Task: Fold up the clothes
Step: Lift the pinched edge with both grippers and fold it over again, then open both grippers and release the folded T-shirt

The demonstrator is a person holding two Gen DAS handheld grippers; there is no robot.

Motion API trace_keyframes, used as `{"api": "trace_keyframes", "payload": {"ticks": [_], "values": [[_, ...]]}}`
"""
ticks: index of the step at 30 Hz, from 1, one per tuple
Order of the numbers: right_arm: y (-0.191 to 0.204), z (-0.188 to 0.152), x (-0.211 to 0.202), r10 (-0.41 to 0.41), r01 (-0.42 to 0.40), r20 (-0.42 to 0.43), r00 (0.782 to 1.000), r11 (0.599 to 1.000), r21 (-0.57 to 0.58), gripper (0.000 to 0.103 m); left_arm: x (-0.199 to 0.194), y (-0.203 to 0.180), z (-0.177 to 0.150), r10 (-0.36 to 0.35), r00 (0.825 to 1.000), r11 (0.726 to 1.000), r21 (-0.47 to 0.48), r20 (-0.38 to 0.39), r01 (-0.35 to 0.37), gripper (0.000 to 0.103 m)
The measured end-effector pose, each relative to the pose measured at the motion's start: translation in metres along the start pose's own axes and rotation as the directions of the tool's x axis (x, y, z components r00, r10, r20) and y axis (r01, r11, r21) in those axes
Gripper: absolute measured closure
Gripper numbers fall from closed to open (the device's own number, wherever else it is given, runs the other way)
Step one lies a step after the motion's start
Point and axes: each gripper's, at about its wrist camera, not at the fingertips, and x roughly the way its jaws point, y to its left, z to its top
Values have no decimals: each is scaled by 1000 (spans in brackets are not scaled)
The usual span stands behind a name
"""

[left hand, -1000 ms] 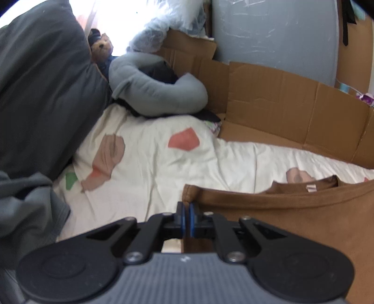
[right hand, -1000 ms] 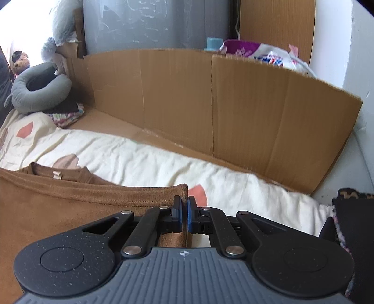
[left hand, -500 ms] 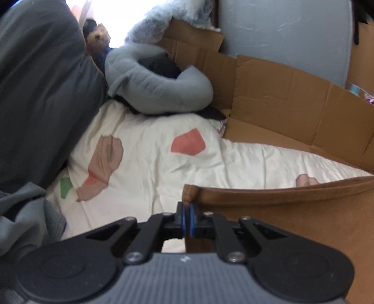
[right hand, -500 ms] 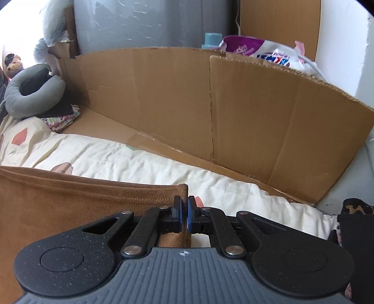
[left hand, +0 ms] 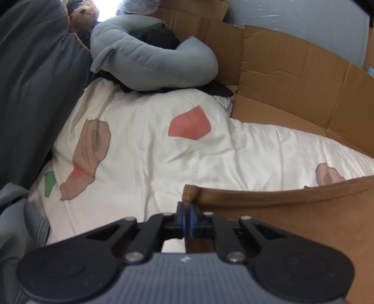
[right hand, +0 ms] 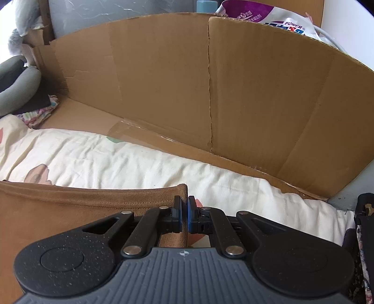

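Observation:
A brown garment [left hand: 292,210] hangs stretched between both grippers above a cream bedspread [left hand: 152,152]. My left gripper [left hand: 186,210] is shut on the brown garment's left corner, which bunches just above the blue pads. In the right wrist view the same brown garment [right hand: 81,203] runs off to the left, and my right gripper [right hand: 183,208] is shut on its right corner. The stitched hem forms the taut top edge between the two. The garment's lower part is hidden behind the gripper bodies.
A folded cardboard wall [right hand: 210,93] stands along the bed's far side. A grey curved pillow [left hand: 149,58] and a teddy bear [left hand: 81,14] lie at the head. Dark grey fabric [left hand: 30,93] fills the left. A dark patterned item [right hand: 364,233] sits at right.
Both grippers have carried the garment's held edge up and forward. The neckline and label seen a second ago are now hidden behind the raised hem. The cardboard wall looks closer.

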Motion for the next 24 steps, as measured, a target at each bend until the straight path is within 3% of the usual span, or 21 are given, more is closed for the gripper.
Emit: {"api": "trace_keyframes", "payload": {"ticks": [13,16,19,20,22,24], "values": [[1,9,39,-45,45,-97,994,999,-10,101,46,-6,1,46,994,999,-20,-96,-48,99],[0,11,50,-74,73,-131,989,997,-14,98,48,-4,2,55,995,997,-55,-86,-60,89],[-12,11,48,-109,118,-108,988,990,79,93,38,-3,6,56,997,995,-74,-46,-59,78],[-16,10,45,-103,114,-107,989,988,107,92,33,-3,7,55,998,996,-67,-33,-57,69],[-22,9,39,-87,100,-100,991,985,140,92,25,-3,9,54,998,997,-46,-17,-54,61],[-23,6,30,-70,80,-79,994,988,129,91,17,-2,8,45,999,998,-35,-11,-46,61]]}}
